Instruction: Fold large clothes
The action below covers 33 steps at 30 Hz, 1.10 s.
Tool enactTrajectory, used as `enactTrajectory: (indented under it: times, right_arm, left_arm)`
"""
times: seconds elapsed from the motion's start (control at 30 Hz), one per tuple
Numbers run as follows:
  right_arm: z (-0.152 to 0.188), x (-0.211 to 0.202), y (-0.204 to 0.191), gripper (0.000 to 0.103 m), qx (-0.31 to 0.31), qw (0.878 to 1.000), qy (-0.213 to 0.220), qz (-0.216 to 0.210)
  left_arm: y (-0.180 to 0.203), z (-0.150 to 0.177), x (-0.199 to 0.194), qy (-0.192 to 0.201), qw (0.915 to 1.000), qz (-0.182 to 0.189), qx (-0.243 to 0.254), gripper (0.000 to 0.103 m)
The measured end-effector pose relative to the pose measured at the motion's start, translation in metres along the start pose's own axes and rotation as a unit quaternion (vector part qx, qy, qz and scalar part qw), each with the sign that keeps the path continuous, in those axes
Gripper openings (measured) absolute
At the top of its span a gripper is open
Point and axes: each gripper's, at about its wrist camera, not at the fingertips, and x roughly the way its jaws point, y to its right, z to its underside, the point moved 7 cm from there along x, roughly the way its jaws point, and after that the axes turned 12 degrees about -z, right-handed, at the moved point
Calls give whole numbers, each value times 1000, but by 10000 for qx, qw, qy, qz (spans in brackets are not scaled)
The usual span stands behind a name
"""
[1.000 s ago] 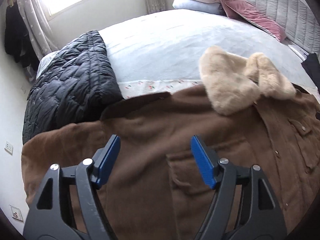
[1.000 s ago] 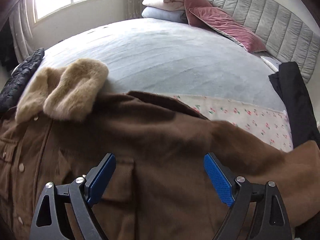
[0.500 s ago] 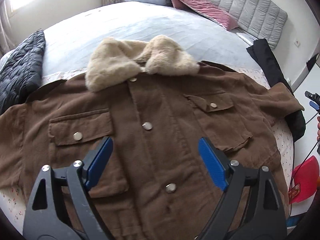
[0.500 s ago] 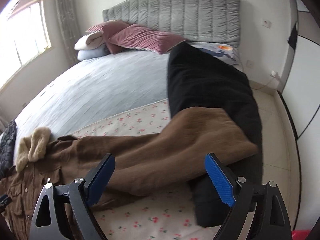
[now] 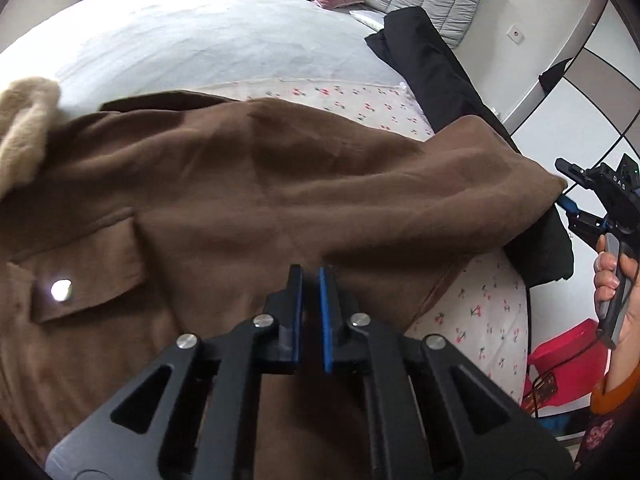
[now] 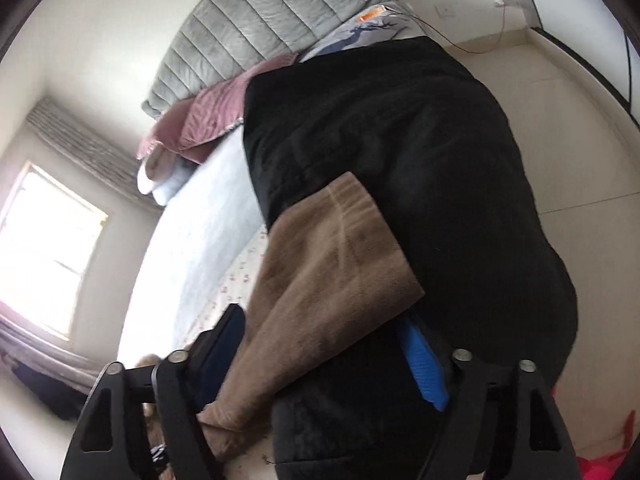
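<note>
Across floral bedding (image 5: 484,300), left tongs (image 5: 310,276) pinch soft brown coat (image 5: 280,176); right tongs (image 6: 320,344) straddle its cuff, spread.

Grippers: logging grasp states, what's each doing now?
Left gripper: closed on the brown coat.
Right gripper: open, jaws straddling the coat's sleeve.

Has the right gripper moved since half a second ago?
Yes. The right gripper has closed in on the brown coat sleeve, which now sits between its open fingers; the black garment and grey headboard look nearer and tilted.
</note>
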Motion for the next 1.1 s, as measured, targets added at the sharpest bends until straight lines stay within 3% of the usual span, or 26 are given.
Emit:
enactTrajectory:
  times: [0.07,0.13,0.27,0.4,0.47,0.57,0.83,0.93,1.0,1.03,1.1]
  right_arm:
    - [-2,3,-13,6,-33,9990,-101,-434]
    - [-8,-3,-36,5,-227,9974,-16,-684]
    - [-4,-9,-118,5,-1009,9897,-188,-1002]
    - [27,-5,-210,5,-1860,9734,-450,-1257]
    - [45,-8,-258,5,-2295,9607,-543,-1466]
    - [78,-5,-323,5,-2823,9401,-794,-1737]
    - [199,23,-429,6,-3713,8838,-1853,-2162]
    - [258,35,-448,11,-3804,8515,-2758,-2325]
    - [287,38,-451,26,-3730,8241,-3362,-2623]
    - [294,36,-453,32,-3775,8162,-3434,-2709]
    - [287,38,-450,64,-3984,8192,-3198,-2608]
  left_arm:
    - [19,-2,15,-74,9996,250,-144,8]
    - [39,1,31,-268,9973,571,-380,8]
    - [61,8,31,-77,9998,190,53,4]
    - [47,17,-1,-291,9971,702,-87,5]
    - [29,22,-28,-181,9960,860,-166,20]
    - [-17,27,-73,173,9961,790,-354,44]
    - [-178,52,-168,831,9853,401,-1435,65]
    - [-232,73,-181,890,9793,190,-1811,68]
    - [-265,92,-184,863,9744,39,-2077,70]
    - [-281,101,-184,846,9713,-41,-2222,71]
    - [-310,114,-178,739,9654,-230,-2490,71]
